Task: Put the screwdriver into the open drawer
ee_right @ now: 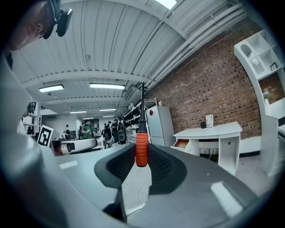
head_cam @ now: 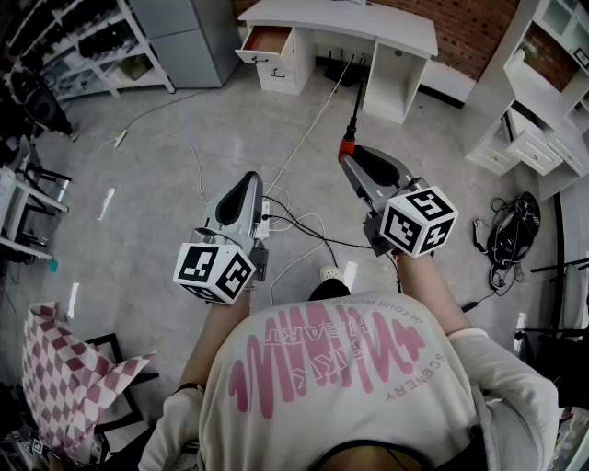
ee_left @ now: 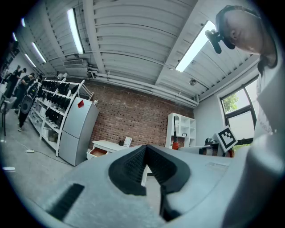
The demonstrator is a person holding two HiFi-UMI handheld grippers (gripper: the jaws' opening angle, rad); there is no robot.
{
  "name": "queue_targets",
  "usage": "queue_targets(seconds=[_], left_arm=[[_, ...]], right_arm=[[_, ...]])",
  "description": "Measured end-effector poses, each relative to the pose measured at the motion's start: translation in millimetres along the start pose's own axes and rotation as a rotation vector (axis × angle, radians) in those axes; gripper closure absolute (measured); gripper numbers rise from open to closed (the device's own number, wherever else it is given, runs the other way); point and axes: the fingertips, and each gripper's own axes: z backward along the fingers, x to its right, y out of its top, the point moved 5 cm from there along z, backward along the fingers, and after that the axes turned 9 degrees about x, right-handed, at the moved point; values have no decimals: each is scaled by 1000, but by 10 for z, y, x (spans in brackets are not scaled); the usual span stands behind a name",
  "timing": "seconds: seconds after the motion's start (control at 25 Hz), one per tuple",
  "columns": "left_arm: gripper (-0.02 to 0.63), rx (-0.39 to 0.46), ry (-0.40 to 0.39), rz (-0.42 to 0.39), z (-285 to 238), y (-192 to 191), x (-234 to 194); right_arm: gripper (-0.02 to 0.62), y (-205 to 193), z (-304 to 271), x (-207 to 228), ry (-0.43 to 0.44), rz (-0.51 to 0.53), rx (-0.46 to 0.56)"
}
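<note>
The screwdriver (head_cam: 350,138), with a ribbed red handle and a black shaft, stands out from my right gripper (head_cam: 347,159), which is shut on the handle. In the right gripper view the red handle (ee_right: 141,149) sits between the pads, shaft pointing up. The open drawer (head_cam: 267,40) with its brown inside juts from the left end of a white desk (head_cam: 368,23), far ahead across the floor; it also shows as the drawer (ee_right: 181,143) and the drawer (ee_left: 97,152). My left gripper (head_cam: 250,178) is held level beside the right one, its tips meeting with nothing between them (ee_left: 145,149).
White cables (head_cam: 308,129) trail over the grey floor between me and the desk. A grey cabinet (head_cam: 189,41) stands left of the desk, white shelving (head_cam: 543,92) at the right, dark racks (head_cam: 83,46) at the left. A pink checked cloth (head_cam: 64,368) lies near my left side.
</note>
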Motion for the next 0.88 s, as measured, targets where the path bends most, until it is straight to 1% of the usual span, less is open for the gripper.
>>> queue_targets(seconds=[0.12, 0.24, 0.36, 0.48, 0.72, 0.88], left_arm=[[603, -3, 11, 7, -16, -67, -207], [603, -16, 28, 13, -110, -120, -213], [603, -27, 48, 16, -307, -191, -210], [603, -32, 70, 14, -611, -280, -255], [603, -28, 114, -14, -1276, -428, -354], [603, -23, 172, -19, -1485, -498, -441]], right_arm=[[492, -127, -180, 12, 1, -6, -10], [492, -134, -211, 145, 1, -22, -20], [492, -103, -262, 365, 12, -35, -25], [492, -51, -389, 679, 26, -45, -24], [492, 101, -684, 1474, 46, -76, -12], [492, 63, -837, 1839, 58, -86, -37]])
